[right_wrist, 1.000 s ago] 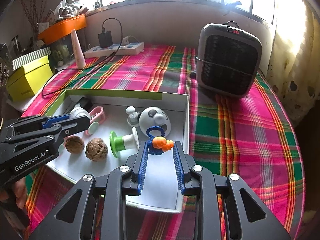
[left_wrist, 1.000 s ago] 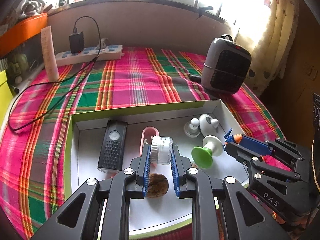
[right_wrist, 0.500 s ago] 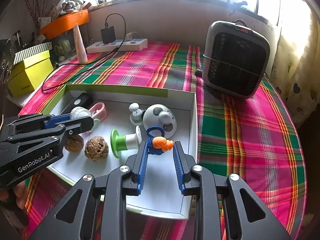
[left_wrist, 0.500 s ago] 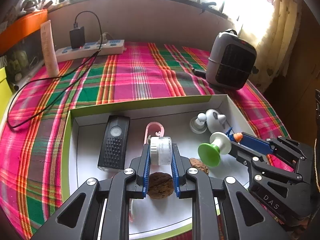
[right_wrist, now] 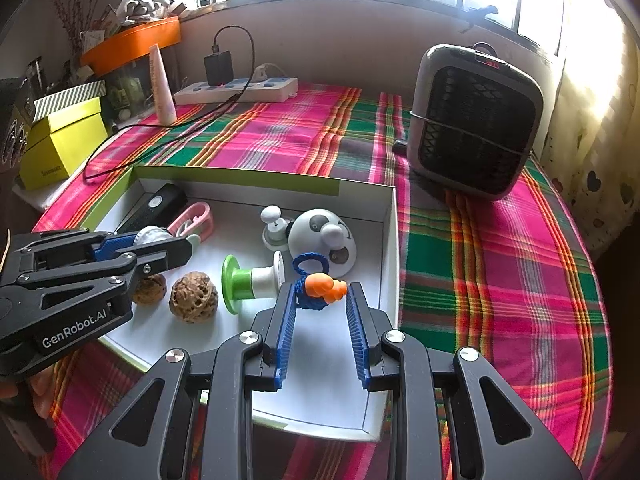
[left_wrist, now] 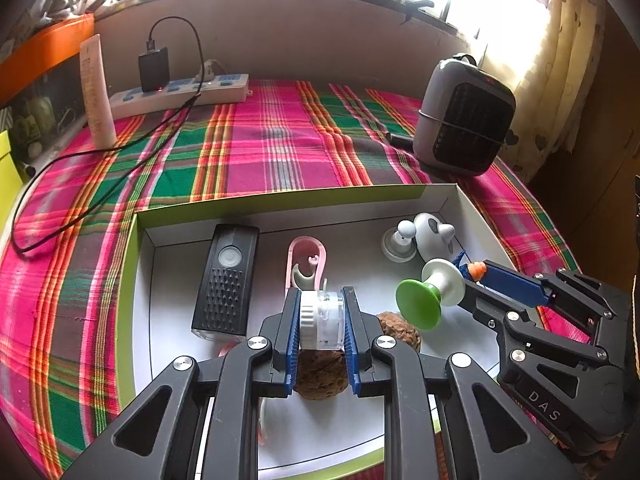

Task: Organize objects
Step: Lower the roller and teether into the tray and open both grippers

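- Tray (right_wrist: pixel 390 240), white inside with a green rim, sits on the near half of the plaid tablecloth (right_wrist: pixel 280 136); it is where the small objects are gathered.
- Your left gripper (left_wrist: pixel 322 320) is clamped on a small clear jar with a white ribbed cap (left_wrist: pixel 320 318), held above the tray's near-left part, over a walnut (left_wrist: pixel 320 376).
- Your right gripper (right_wrist: pixel 321 292) is pinching a small orange figure on a blue cord loop (right_wrist: pixel 320 286) at its fingertips, above the tray's near-right part.
- Inside the tray already: black remote-like device (left_wrist: pixel 226 280) at far left, pink clip (left_wrist: pixel 306 258) beside it, green-and-white spool (right_wrist: pixel 250 280) in the middle, second walnut (right_wrist: pixel 194 297) just left of the spool, white knob (right_wrist: pixel 274 226) touching a white dome with dark spots (right_wrist: pixel 324 238) at far right.
- Judgement: sorting is well along. Nothing small lies loose on the cloth; only the two held pieces are outside the tray.
- Left to do, as it looks: lower both pieces to bare tray floor and let go. The jar needs a spot clear of the walnut under it.
- Not part of the sorting, by the look of it: heater (right_wrist: pixel 474 120) at far right, power strip (right_wrist: pixel 236 90) and tube (right_wrist: pixel 162 88) at far left.
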{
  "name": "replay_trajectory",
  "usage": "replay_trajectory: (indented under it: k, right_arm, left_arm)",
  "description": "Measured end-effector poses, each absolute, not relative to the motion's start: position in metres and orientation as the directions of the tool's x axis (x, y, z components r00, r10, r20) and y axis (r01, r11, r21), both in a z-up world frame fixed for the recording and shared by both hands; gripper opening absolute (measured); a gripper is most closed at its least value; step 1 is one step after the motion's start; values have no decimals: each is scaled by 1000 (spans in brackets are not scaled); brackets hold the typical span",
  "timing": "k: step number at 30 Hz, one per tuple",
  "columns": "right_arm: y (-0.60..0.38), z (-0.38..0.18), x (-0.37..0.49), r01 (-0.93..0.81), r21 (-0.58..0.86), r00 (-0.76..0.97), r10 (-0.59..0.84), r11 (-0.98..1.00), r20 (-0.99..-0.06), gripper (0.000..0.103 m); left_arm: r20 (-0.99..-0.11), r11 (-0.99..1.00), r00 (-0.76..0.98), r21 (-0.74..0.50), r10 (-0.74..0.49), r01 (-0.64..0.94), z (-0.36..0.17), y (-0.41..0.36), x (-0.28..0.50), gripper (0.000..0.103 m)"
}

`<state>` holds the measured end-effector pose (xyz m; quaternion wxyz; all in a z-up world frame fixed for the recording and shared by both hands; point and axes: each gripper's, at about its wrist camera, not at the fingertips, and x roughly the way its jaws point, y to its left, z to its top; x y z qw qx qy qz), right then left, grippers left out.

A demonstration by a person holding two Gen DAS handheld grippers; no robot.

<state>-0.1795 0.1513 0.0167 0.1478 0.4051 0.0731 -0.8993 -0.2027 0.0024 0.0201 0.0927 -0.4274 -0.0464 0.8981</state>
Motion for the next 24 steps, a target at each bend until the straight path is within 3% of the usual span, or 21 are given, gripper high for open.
replay_trajectory:
  k: [10, 19, 24]
  right_arm:
    - [150, 17, -179, 322, -15, -630, -203, -947, -750, 27]
    - [148, 17, -177, 317, -33, -634, -185, -948, -751, 29]
    - [147, 17, -174, 322, -33, -636, -190, -946, -748, 39]
  left_arm:
    - [-757, -977, -617, -169, 215, -133, 19, 3, -202, 19]
    - [-752, -975, -621, -172, 221, -139, 22, 4, -198, 34]
    - [-750, -976, -624, -174, 220, -135, 24, 2, -195, 36]
